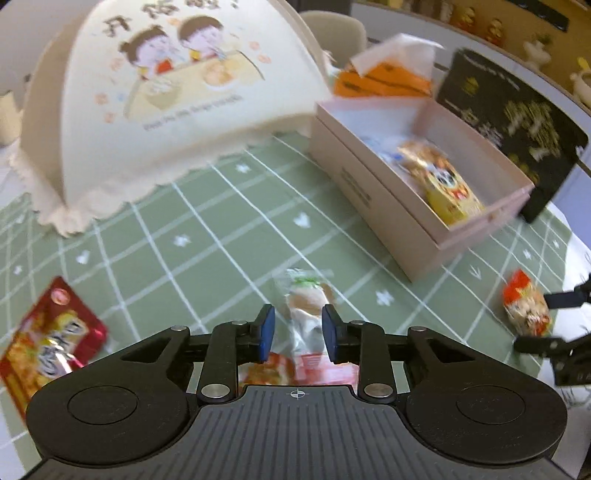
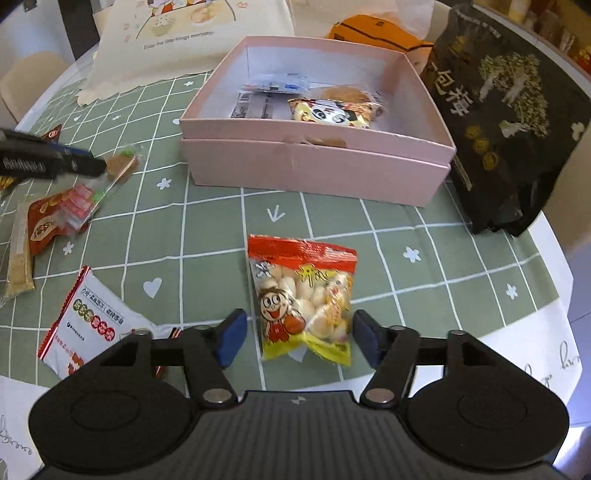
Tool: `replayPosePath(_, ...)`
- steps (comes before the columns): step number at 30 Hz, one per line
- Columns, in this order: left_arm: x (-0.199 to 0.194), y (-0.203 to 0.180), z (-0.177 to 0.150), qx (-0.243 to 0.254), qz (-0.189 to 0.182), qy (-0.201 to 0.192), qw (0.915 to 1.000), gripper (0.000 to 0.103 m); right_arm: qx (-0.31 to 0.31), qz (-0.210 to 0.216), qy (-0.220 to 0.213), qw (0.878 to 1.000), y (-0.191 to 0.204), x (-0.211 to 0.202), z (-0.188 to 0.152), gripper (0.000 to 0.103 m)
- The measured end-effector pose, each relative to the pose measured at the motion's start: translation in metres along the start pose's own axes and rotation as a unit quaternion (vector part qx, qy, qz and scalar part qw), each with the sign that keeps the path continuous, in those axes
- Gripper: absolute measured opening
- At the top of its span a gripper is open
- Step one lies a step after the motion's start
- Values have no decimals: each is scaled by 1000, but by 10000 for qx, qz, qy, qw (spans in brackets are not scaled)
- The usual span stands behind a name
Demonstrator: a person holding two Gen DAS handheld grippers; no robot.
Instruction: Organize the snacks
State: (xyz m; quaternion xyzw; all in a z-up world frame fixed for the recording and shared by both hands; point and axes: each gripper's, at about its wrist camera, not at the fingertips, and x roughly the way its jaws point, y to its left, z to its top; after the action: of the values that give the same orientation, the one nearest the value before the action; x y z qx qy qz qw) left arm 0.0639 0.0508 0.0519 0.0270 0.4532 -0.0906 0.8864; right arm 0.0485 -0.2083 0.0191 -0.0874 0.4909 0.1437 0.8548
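Left wrist view: left gripper (image 1: 298,334) is sitting low over the green cloth (image 1: 207,236), jaws parted with blue pads either side of a clear-wrapped snack (image 1: 308,310), gap on both sides, so nothing gripped. Frame is motion-blurred. Red pack (image 1: 48,343) is lying off to its left, pink box (image 1: 388,206) ahead-right with a yellow panda pack (image 1: 443,184) inside. Dome cover (image 1: 177,92) is standing behind, well apart from the box.

Right wrist view: right gripper (image 2: 299,338) is hovering with jaws spread wide, straddling the lower end of the red-yellow bag (image 2: 303,295) of white puffs. Pads aren't touching it; bag is lying flat on the cloth, just in front of the box. White packet (image 2: 88,317) is lying left of the gripper, more red snacks (image 2: 55,218) further left. Black bag (image 2: 506,118) is leaning beside the box's right wall, orange pack (image 2: 376,33) behind it. Box is holding the panda pack plus a few other wrappers, too small to read.
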Motion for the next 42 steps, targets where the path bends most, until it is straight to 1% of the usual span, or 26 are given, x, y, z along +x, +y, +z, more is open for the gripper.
replayPosePath(1, -2, 4, 1, -59, 60, -32, 10000, 31, 6, 7, -53, 10000, 1, 3, 1, 72)
replayPosePath(3, -2, 11, 4, -241, 103, -71, 9996, 31, 31, 44, -72, 10000, 0, 4, 1, 77)
replayPosePath(5, 1, 15, 8, -427, -69, -21, 9991, 31, 131, 112, -76, 9998, -4, 6, 1, 81)
replayPosePath(7, 6, 10, 9, -522, -206, 106, 9984, 31, 269, 178, -90, 9994, -11, 9, 0, 88)
replayPosePath(9, 16, 0, 11, -485, -154, 231, 9984, 31, 250, 155, -140, 9995, -10, 10, -1, 91)
replayPosePath(11, 27, -9, 12, -505, 46, 369, 9980, 31, 258, 172, -181, 9994, -11, 11, -2, 92)
replayPosePath(13, 36, -15, 13, -506, 135, 385, 9979, 34, 248, 172, -218, 9993, -11, 11, -3, 94)
replayPosePath(16, 40, -22, 17, -423, 75, 357, 9984, 34, 207, 195, -281, 9992, -9, 11, -6, 96)
replayPosePath(20, 43, -28, 19, -279, 24, 374, 9989, 34, 142, 228, -348, 9990, -7, 12, -7, 103)
replayPosePath(24, 45, -30, 25, -207, -141, 451, 9987, 34, 114, 220, -433, 9988, -6, 12, -9, 103)
replayPosePath(27, 38, -29, 29, -373, -252, 296, 9985, 34, 84, 243, -491, 9985, -7, 11, -12, 103)
replayPosePath(28, 36, -31, 31, -356, -255, 259, 9987, 34, 72, 250, -511, 9984, -7, 11, -13, 103)
replayPosePath(30, 38, -40, 31, -142, -160, 342, 9992, 34, 60, 256, -543, 9982, -7, 10, -14, 103)
replayPosePath(32, 45, -50, 29, 166, 28, 471, 9987, 35, 55, 255, -549, 9982, -7, 9, -14, 103)
replayPosePath(34, 47, -59, 26, 438, 139, 391, 9982, 37, 35, 268, -556, 9981, -8, 9, -14, 103)
replayPosePath(35, 47, -61, 26, 448, 118, 382, 9982, 41, 32, 270, -566, 9980, -8, 9, -14, 103)
replayPosePath(36, 48, -61, 26, 402, 3, 389, 9984, 51, 27, 273, -575, 9980, -8, 9, -14, 103)
replayPosePath(37, 48, -61, 27, 365, -88, 400, 9985, 55, 29, 273, -584, 9979, -7, 9, -15, 103)
replayPosePath(38, 47, -61, 27, 338, -126, 388, 9986, 56, 30, 273, -582, 9979, -8, 9, -14, 103)
replayPosePath(39, 46, -60, 27, 316, -100, 341, 9989, 54, 29, 273, -589, 9979, -8, 9, -14, 103)
replayPosePath(41, 44, -58, 26, 305, 163, 283, 9990, 54, 25, 276, -621, 9977, -8, 9, -15, 103)
replayPosePath(42, 46, -56, 26, 286, 278, 346, 9986, 52, 26, 276, -643, 9975, -8, 8, -16, 103)
